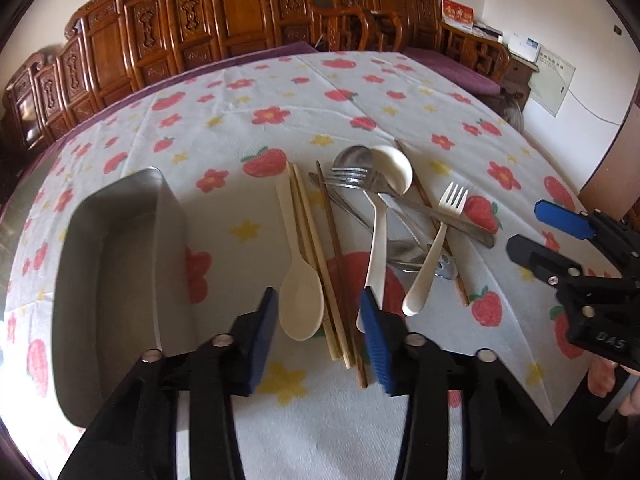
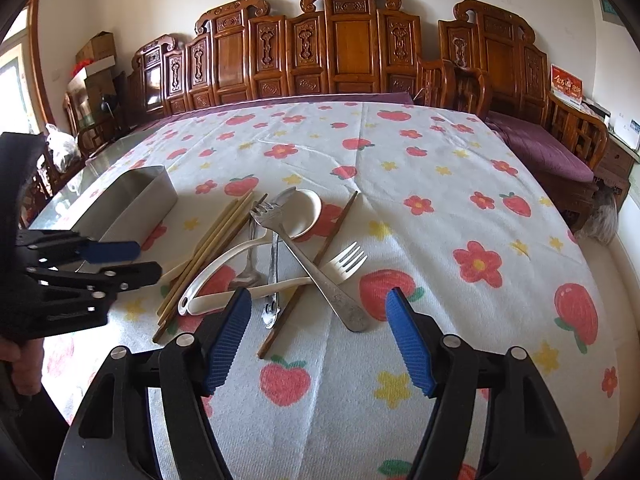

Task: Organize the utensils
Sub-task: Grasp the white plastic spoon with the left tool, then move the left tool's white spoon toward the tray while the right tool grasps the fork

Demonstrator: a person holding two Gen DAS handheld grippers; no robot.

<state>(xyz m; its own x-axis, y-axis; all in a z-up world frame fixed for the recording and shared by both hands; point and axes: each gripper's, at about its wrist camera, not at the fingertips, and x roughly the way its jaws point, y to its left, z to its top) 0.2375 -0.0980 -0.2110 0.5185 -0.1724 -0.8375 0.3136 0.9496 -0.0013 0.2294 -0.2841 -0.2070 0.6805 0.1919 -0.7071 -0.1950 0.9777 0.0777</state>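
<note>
A pile of utensils lies on the flowered tablecloth (image 1: 248,128). It holds a cream spoon (image 1: 300,300), bamboo chopsticks (image 1: 310,232), dark chopsticks (image 1: 334,240), a white soup spoon (image 1: 394,168), a white fork (image 1: 438,236) and a metal fork (image 2: 308,260). My left gripper (image 1: 319,296) is open, low over the near end of the pile. The cream spoon's bowl and the chopstick ends lie between its blue pads (image 1: 378,340), untouched. My right gripper (image 2: 318,292) is open just before the metal fork's handle. A steel box (image 1: 116,280) stands to the left.
Carved wooden chairs (image 2: 352,48) line the far side of the table. A purple-cushioned bench (image 2: 540,148) runs along the right. A hand (image 2: 24,364) holds the left gripper at the left edge of the right wrist view. The table's glass edge (image 2: 72,196) shows past the box.
</note>
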